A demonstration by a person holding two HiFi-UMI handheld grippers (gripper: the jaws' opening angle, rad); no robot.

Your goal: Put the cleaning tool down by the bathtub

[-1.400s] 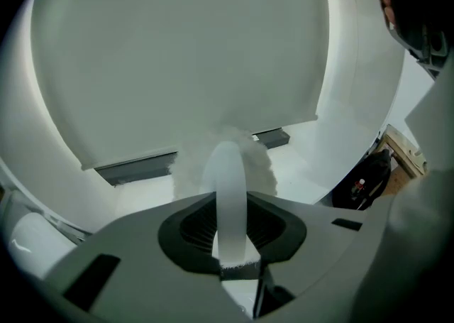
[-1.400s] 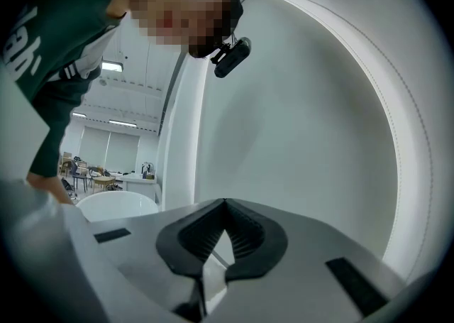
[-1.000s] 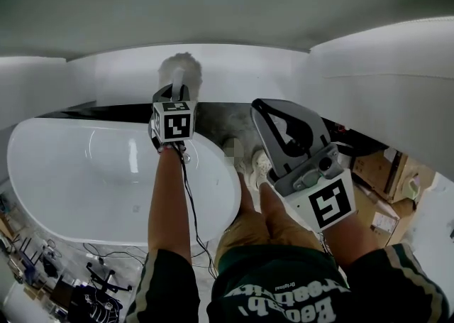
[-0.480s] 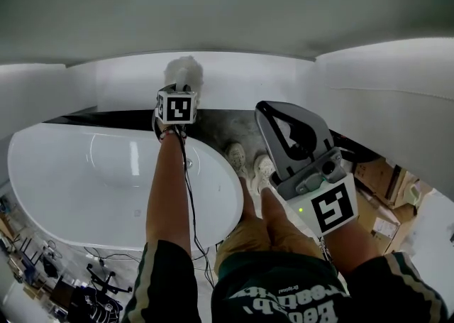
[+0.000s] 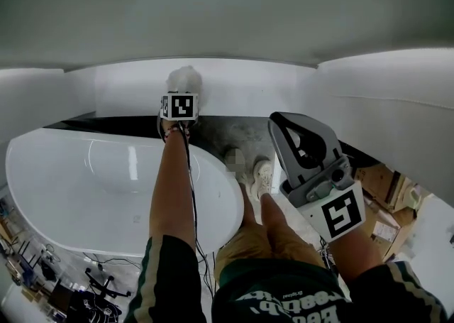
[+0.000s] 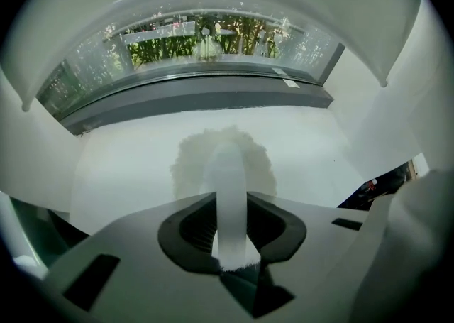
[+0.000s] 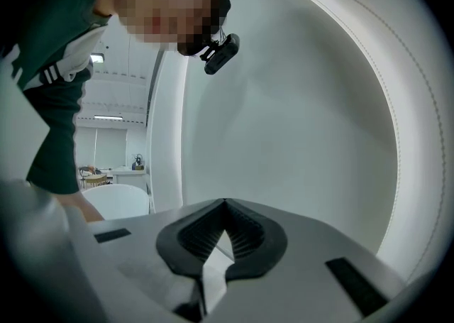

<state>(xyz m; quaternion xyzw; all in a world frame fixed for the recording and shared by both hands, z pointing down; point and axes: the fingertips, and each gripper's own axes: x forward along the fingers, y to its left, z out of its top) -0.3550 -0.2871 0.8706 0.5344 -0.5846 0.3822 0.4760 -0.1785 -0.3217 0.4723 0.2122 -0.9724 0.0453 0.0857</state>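
The cleaning tool is a white handle (image 6: 229, 194) ending in a fluffy white head (image 6: 223, 150). My left gripper (image 6: 230, 208) is shut on the handle and points steeply down. In the head view that gripper (image 5: 180, 94) reaches past the far rim of the white bathtub (image 5: 42, 187), and the tool's fluffy head (image 5: 184, 78) hangs just beyond the marker cube, low against the white wall. Whether the head touches the floor I cannot tell. My right gripper (image 5: 278, 121) is held level at the right; its black jaws meet at the tips with nothing between them (image 7: 225, 204).
A grey floor strip (image 5: 237, 130) runs between the tub and the white curved wall (image 5: 369, 101). The person's shoes (image 5: 262, 170) stand beside the tub's end. Cardboard boxes (image 5: 386, 190) sit at the right; cables and stands (image 5: 50, 272) lie at the lower left.
My left gripper has sunk with the tool, carrying it farther past the tub rim toward the floor by the wall. The right gripper has drifted slightly to the right in the picture.
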